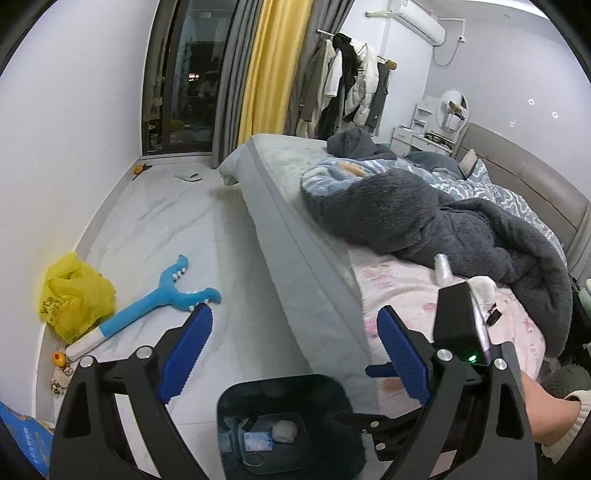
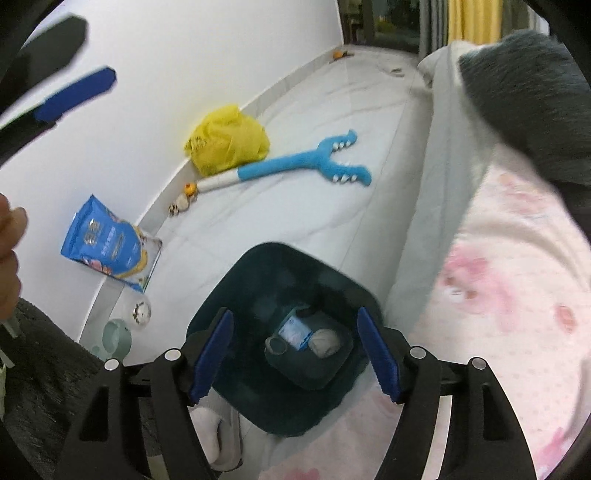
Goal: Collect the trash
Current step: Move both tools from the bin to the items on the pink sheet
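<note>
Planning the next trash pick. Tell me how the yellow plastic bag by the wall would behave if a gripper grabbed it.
The yellow plastic bag looks crumpled and thin, so it would probably fold and sag rather than hold shape. It seems light, likely sliding on the smooth floor when nudged. What it contains cannot be told, so weight is uncertain.

Bedroom at night, seen from beside the bed (image 1: 295, 206)

Pale marble-look floor tiles (image 1: 177, 221) run along the bed's left side to a dark glass door (image 1: 188, 77) beyond its foot, hung with grey and yellow curtains (image 1: 266, 66). A plain white wall (image 1: 74, 129) faces the bed across the floor. Past the bed's far side stand a loaded clothes rack (image 1: 347, 85) and a white dressing table (image 1: 424, 136) under an air conditioner (image 1: 410, 22).
</note>
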`<state>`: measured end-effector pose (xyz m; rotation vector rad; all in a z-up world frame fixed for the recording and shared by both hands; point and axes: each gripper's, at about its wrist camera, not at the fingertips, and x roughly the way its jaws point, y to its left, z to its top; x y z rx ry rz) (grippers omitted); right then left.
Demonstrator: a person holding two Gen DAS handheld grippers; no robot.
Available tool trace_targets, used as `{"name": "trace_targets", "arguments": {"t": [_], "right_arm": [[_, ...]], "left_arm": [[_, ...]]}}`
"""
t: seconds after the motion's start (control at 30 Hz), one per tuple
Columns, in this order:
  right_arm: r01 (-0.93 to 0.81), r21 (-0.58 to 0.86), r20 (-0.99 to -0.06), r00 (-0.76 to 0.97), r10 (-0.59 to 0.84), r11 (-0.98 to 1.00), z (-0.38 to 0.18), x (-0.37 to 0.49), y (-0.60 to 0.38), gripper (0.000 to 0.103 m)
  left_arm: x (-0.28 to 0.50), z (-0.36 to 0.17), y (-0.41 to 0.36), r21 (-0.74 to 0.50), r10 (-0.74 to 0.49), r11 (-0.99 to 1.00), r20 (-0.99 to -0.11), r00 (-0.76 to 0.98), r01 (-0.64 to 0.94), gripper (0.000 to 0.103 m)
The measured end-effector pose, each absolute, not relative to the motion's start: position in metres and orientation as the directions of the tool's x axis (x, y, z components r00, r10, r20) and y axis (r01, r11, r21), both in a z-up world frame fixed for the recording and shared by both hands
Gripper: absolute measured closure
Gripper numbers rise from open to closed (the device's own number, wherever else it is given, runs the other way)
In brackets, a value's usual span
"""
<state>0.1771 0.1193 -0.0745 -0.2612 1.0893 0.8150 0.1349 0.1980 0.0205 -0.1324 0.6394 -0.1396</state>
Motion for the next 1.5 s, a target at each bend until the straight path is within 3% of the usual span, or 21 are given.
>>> {"name": "trace_targets", "arguments": {"t": [1.1,1.5], "right_arm": [[-0.538,0.116,-0.732,0.523,0.438,0.835,0.004,0.208,-0.054,0.031],[-0.463,0.085,-0.741,0.562,0.367,0.882,-0.003,0.228,-0.11,0.031]], "left_arm": [[0.174,0.014,0.062,-0.154,-0.327,0.942,-0.623,0.711,0.298,0.009],[0.187,-0.013,0.025,-0.132,-0.366,0.918,-0.646,0.67,0.375,0.009]]}}
